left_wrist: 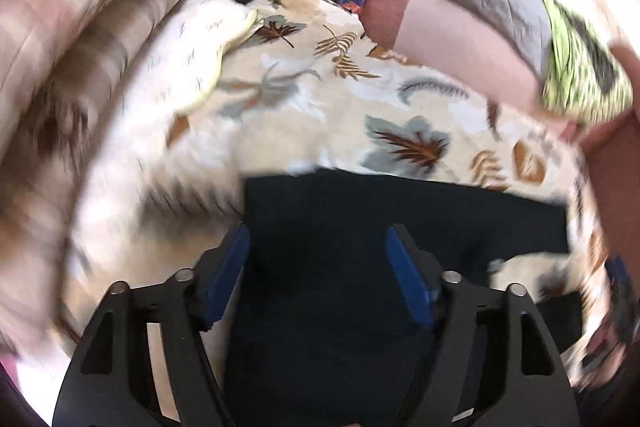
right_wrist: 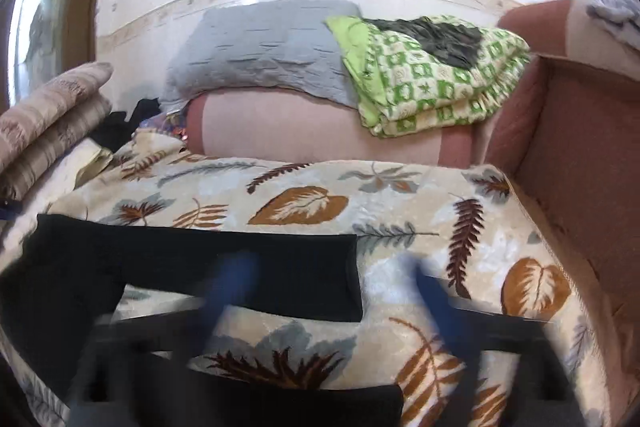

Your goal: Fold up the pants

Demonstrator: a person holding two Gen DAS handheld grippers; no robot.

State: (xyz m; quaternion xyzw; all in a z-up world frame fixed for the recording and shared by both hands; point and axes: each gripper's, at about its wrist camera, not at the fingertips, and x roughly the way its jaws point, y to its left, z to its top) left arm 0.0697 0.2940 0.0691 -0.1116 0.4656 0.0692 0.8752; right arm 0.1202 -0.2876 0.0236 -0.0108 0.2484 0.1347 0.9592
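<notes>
A cream plush blanket printed with brown and grey leaves [right_wrist: 304, 183] covers the whole work surface ahead of and beneath both grippers. Beyond it, farther along the right gripper's line of sight, lies a long pink bolster cushion [right_wrist: 320, 131] carrying a crumpled grey quilted cover [right_wrist: 256, 47] and a folded green-and-white patterned quilt [right_wrist: 432, 79]; a stack of folded beige striped bedding [right_wrist: 52, 115] sits off to that gripper's left.

The pair of black cloth pants [right_wrist: 192, 263] lies flat on the blanket. From the right wrist view one leg stretches as a straight-edged band across the gripper's front, its cuff end just ahead of and between the fingers, while a second black band crosses nearer the camera, below the fingers. From the left wrist view the dark fabric [left_wrist: 400, 219] fills the space directly under and ahead of that gripper.

The left gripper [left_wrist: 318, 251] has its blue pads spread moderately wide above the cloth, gripping nothing. The right gripper [right_wrist: 336, 291], blurred, stands fully wide, and nothing sits between its fingers either.

Judging by the layout, the legs look laid out flat and apart with tidy edges, so at most an early fold is done; bringing the legs together and folding the length down appear to remain.
</notes>
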